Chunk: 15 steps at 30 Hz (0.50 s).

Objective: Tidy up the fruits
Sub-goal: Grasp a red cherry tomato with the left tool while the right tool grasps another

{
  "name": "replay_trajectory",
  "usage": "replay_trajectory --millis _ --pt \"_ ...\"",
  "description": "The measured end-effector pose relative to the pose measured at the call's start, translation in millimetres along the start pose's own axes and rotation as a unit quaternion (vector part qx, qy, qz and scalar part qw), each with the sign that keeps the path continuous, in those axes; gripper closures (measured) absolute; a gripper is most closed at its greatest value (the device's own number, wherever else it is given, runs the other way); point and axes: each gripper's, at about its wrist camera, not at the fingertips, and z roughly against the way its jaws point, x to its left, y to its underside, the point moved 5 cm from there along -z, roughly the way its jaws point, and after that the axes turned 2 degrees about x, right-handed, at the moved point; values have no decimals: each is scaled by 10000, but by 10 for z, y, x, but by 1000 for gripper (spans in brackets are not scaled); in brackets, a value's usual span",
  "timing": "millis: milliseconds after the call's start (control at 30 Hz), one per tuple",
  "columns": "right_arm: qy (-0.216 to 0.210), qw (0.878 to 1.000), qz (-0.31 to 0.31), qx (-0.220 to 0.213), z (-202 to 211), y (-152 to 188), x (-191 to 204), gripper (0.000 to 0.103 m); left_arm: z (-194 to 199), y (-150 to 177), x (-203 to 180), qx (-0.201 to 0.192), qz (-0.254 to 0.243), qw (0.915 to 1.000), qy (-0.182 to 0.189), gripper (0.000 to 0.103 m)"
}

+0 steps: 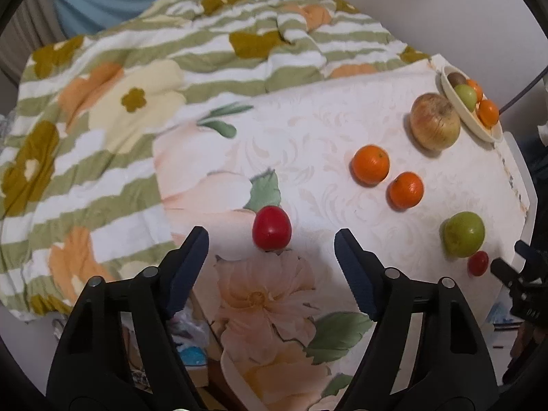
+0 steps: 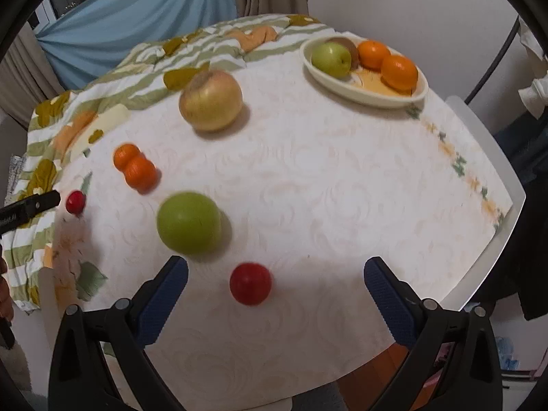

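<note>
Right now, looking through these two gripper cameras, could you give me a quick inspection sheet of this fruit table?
Surface: table under a pale patterned cloth; a striped floral blanket lies bunched at its far side.
Job's things: cream plate holding a green fruit, two oranges and a brown fruit behind. Loose on the cloth: large yellowish apple, two oranges, green apple, two small red fruits.
Clutter: bags and boxes below the table edge, indistinct.
Grippers: left gripper open, a red fruit just ahead of it; right gripper open, the other red fruit between its fingers, untouched.
Cables: dark cable or rod at right.
Surroundings: blue curtain, white wall.
</note>
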Motion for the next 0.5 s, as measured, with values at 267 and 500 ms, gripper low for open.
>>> replay_trajectory --millis 267,500 --pt "141 9997 118 182 -156 143 110 13 -269 12 54 231 -149 9996 -47 33" --pt "143 9994 160 287 -212 228 173 17 -363 10 41 295 -199 9994 -4 43"
